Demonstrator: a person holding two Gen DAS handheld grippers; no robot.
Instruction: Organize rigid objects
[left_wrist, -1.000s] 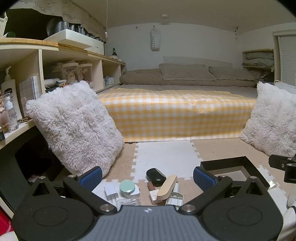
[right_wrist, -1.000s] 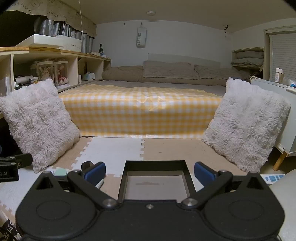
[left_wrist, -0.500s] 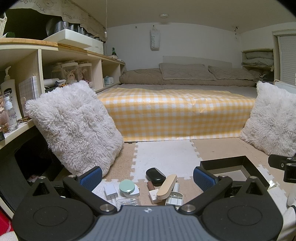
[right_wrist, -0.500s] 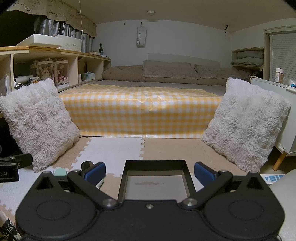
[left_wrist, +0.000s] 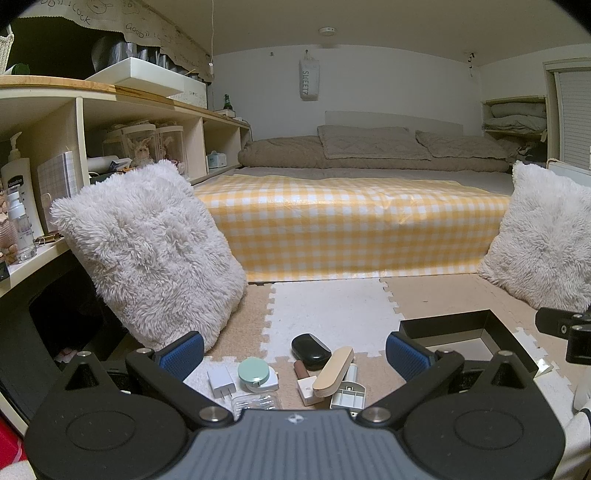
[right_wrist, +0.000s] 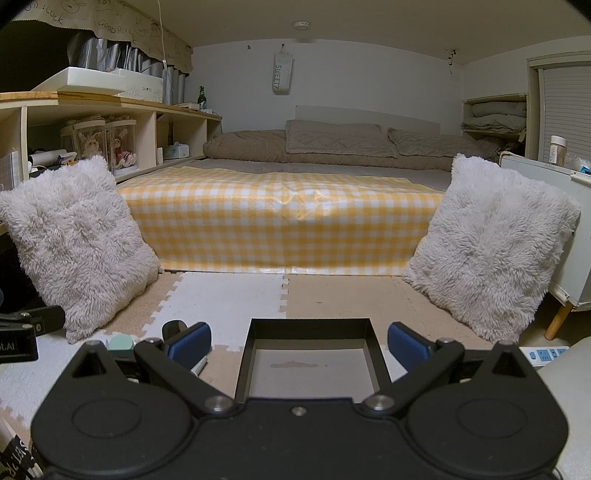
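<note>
While both claws hang low over the foam floor mat (left_wrist: 332, 310), each is wide open and holds nothing. At the far left leans a fluffy pillow (left_wrist: 147, 254). Between the fingers of the left gripper (left_wrist: 293, 352) lie small things: a white charger (left_wrist: 221, 382), a round green case (left_wrist: 253, 373), a black case (left_wrist: 311, 347) and a wooden stick (left_wrist: 333, 367). To their right sits the black tray (right_wrist: 310, 363), bare inside, between the fingers of the right gripper (right_wrist: 298, 341).

Yellow-checked bed (left_wrist: 354, 221), foam-mat floor (left_wrist: 332, 310)
</note>
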